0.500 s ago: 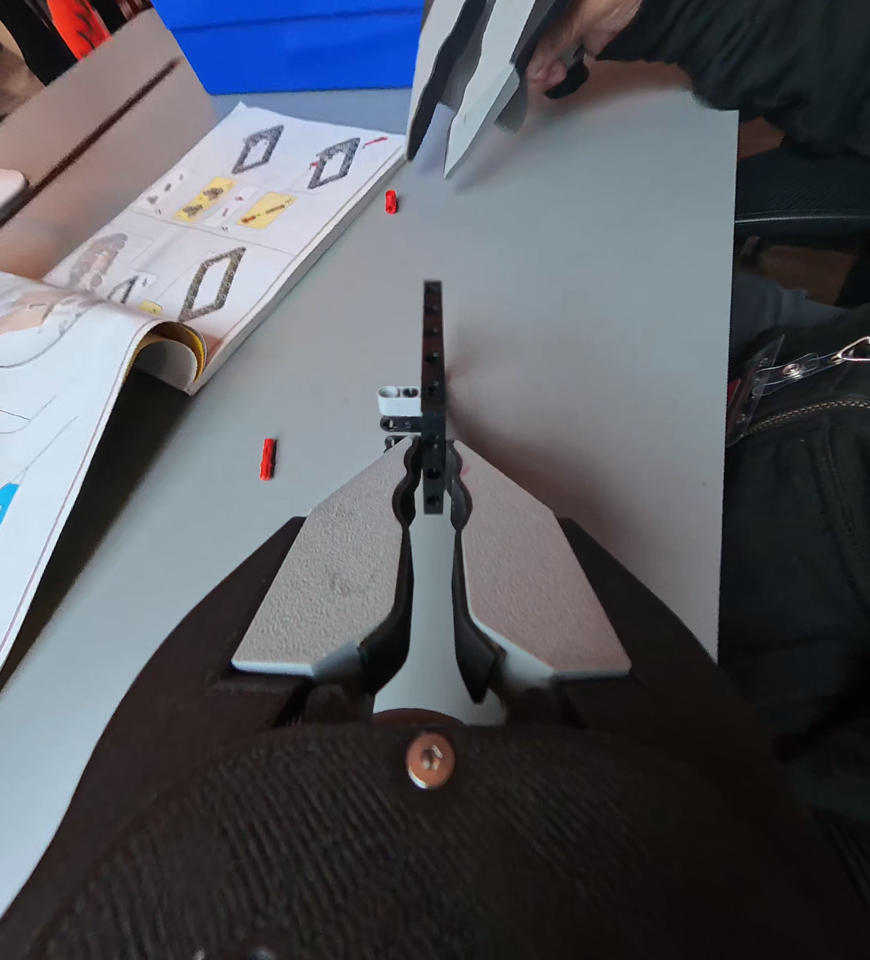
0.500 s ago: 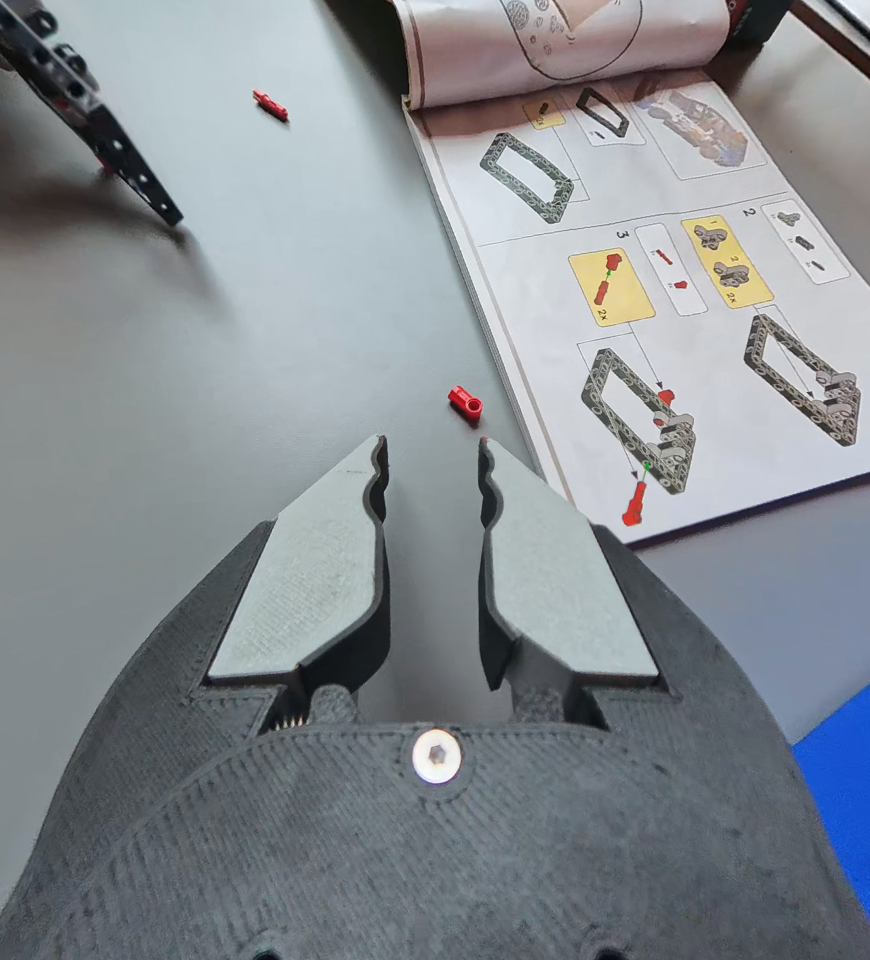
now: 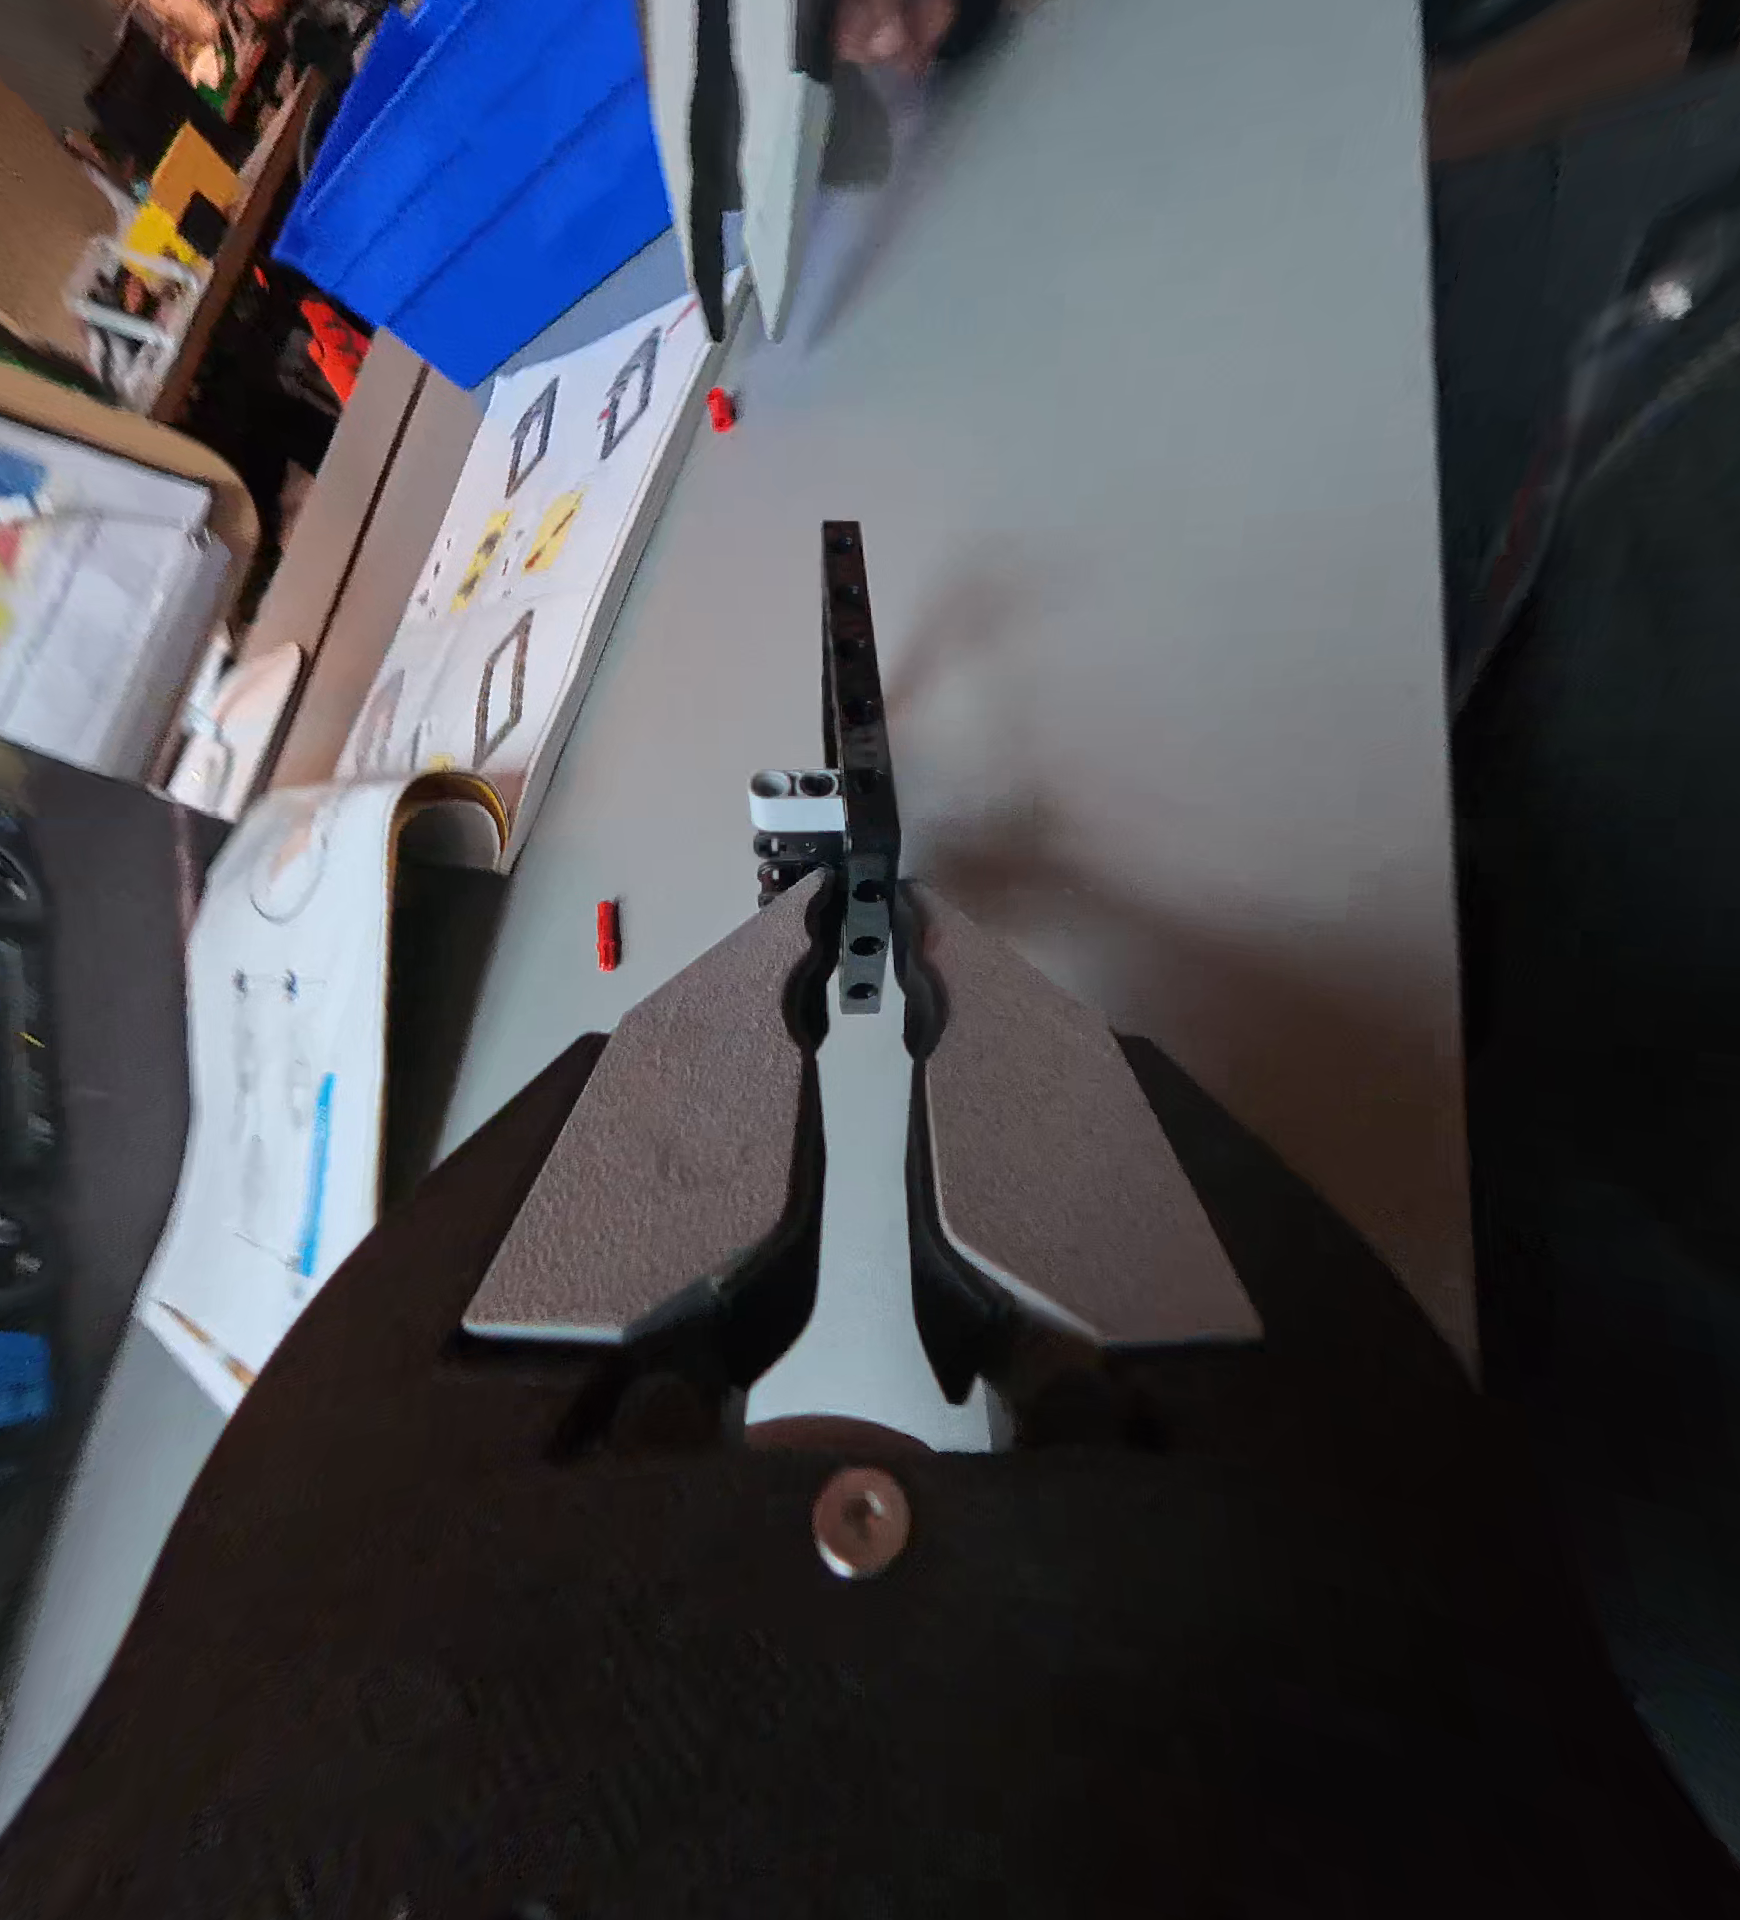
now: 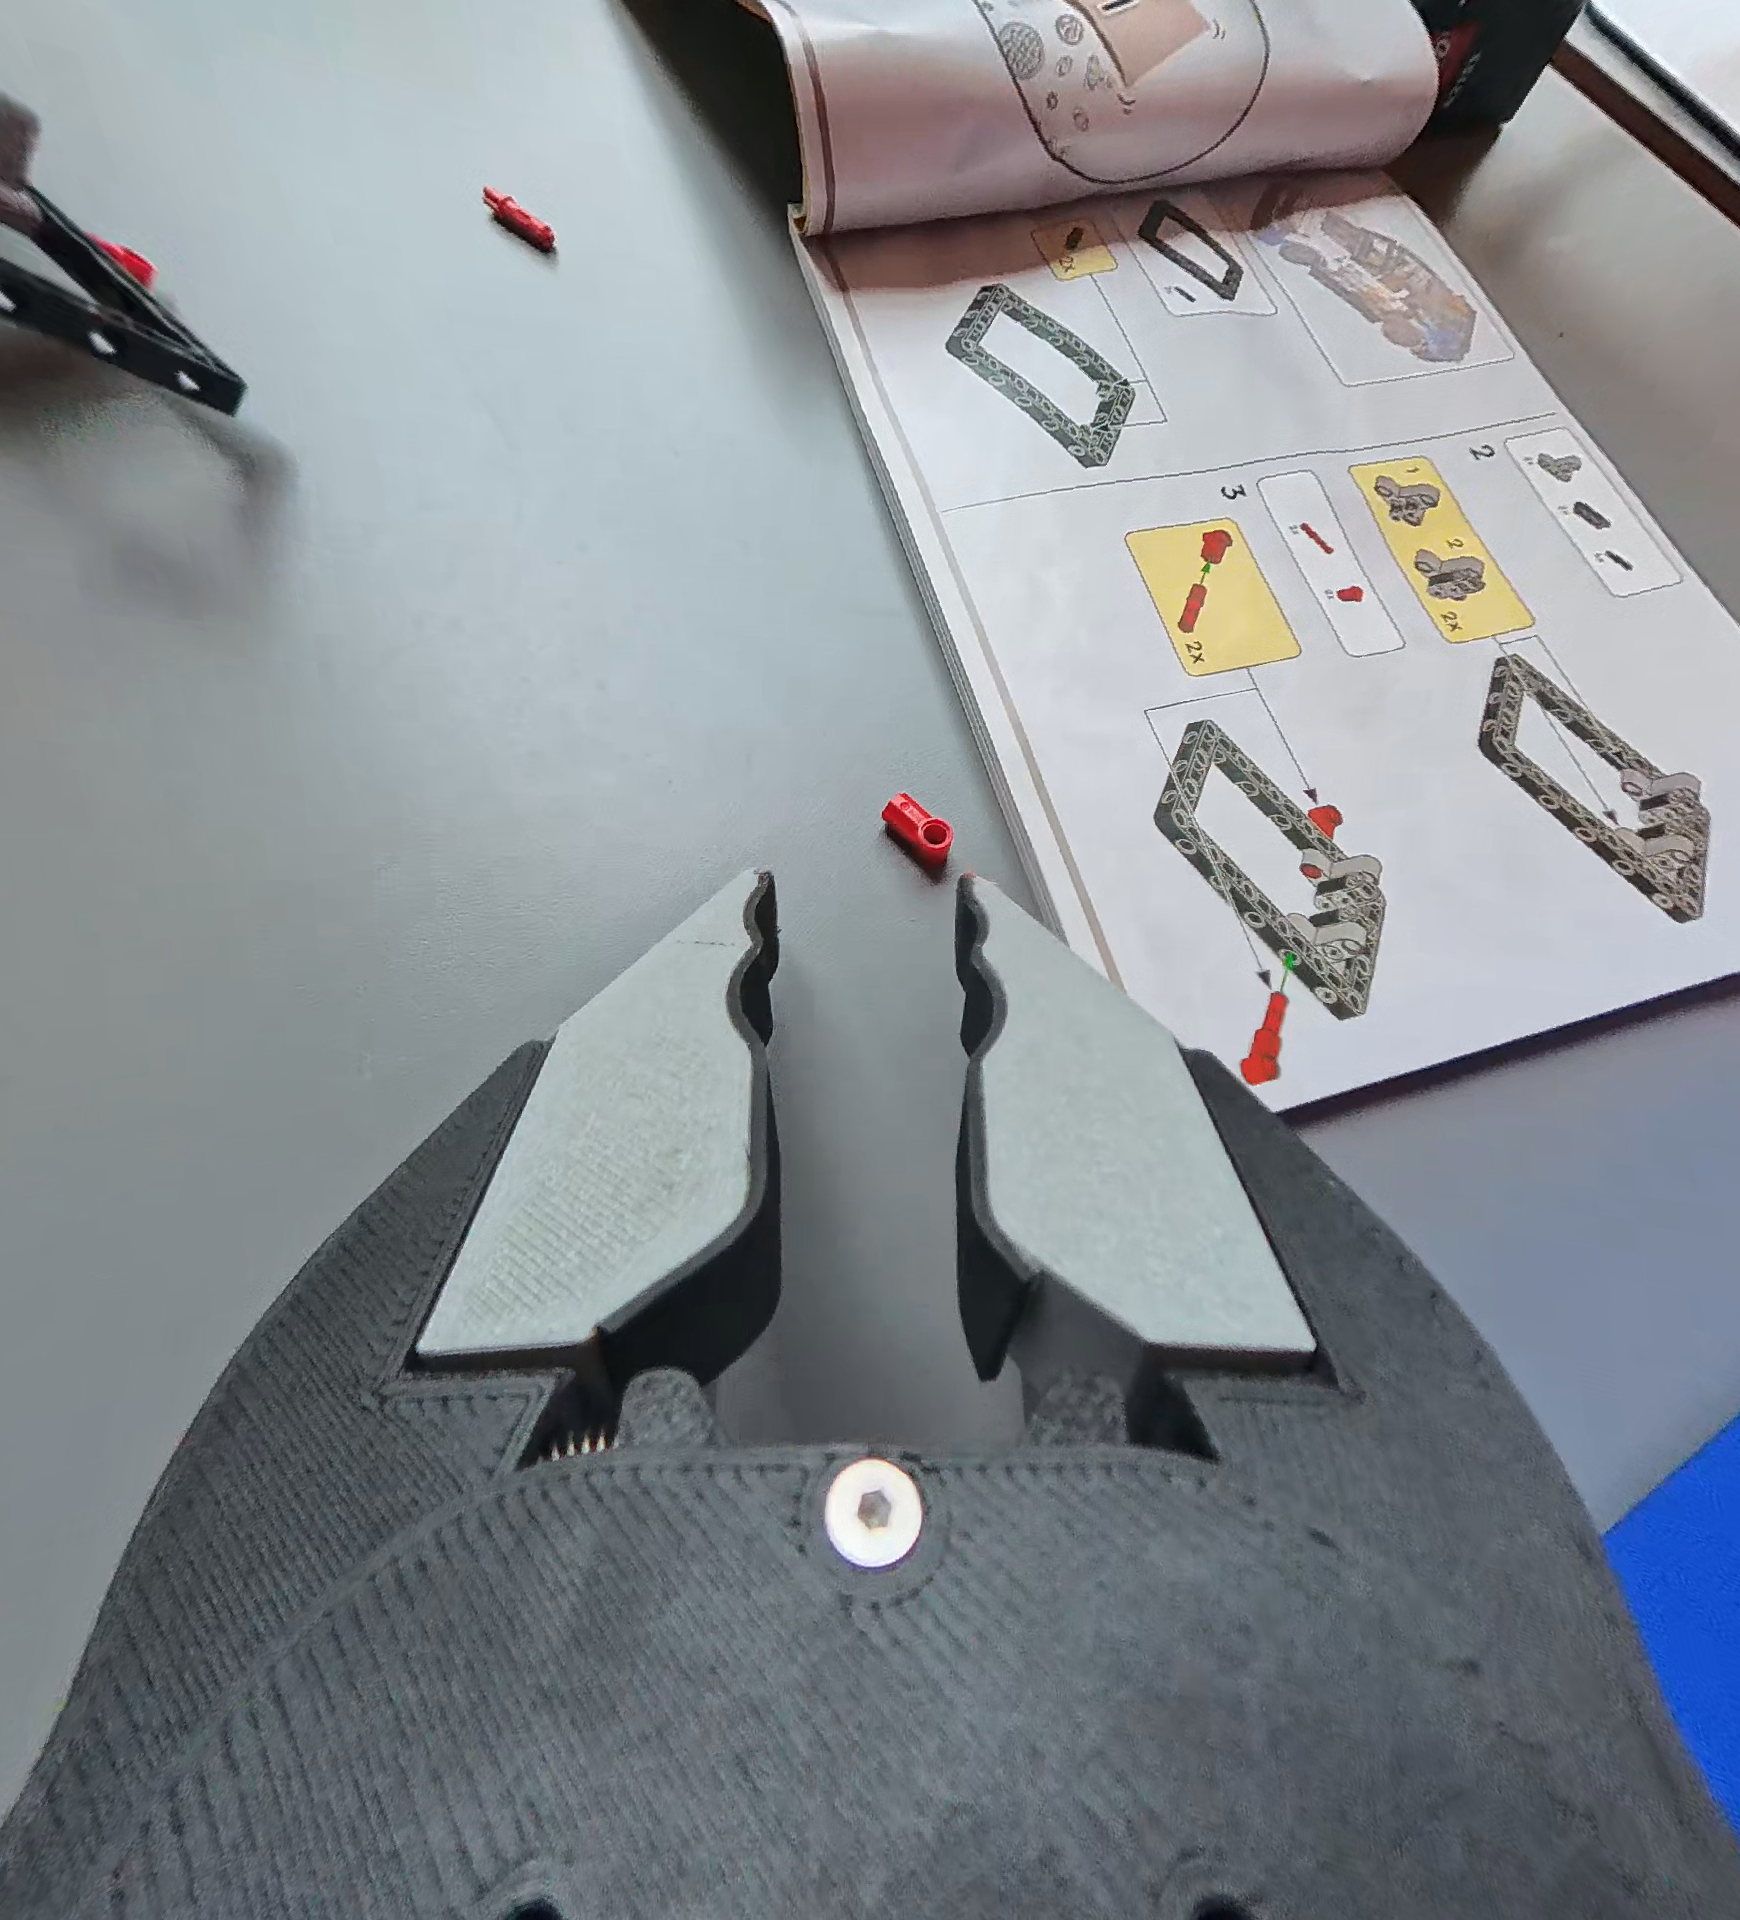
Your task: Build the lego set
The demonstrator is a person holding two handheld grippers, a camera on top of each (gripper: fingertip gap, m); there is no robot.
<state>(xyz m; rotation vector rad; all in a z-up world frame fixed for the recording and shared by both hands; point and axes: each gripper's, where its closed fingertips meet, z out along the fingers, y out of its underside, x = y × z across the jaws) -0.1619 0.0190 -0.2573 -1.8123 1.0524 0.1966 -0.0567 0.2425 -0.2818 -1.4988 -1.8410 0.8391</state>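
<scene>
The left gripper (image 3: 864, 940) is closed on the near end of a black lego frame (image 3: 858, 727), which it holds edge-on above the grey tabletop (image 3: 1157, 520); a light grey connector (image 3: 793, 800) sticks out from the frame's left side just past the fingertips. Left of the frame and near it, a small red pin (image 3: 608, 935) lies on the tabletop. Further left lies the open instruction booklet (image 3: 575, 540), one page curled over. Beyond the frame's far end, a red bush piece (image 3: 721, 407) sits just beside the booklet's edge. In the right wrist view, the right gripper (image 4: 861, 914) is parted with nothing between its fingers, and the red bush piece (image 4: 916, 828) lies just ahead of its fingertips, slightly toward the booklet (image 4: 1365, 675). Far from the frame, a blue bin (image 3: 492, 197) stands past the booklet's far end. The frame also shows at the upper left of the right wrist view (image 4: 118, 312), somewhat blurred.
</scene>
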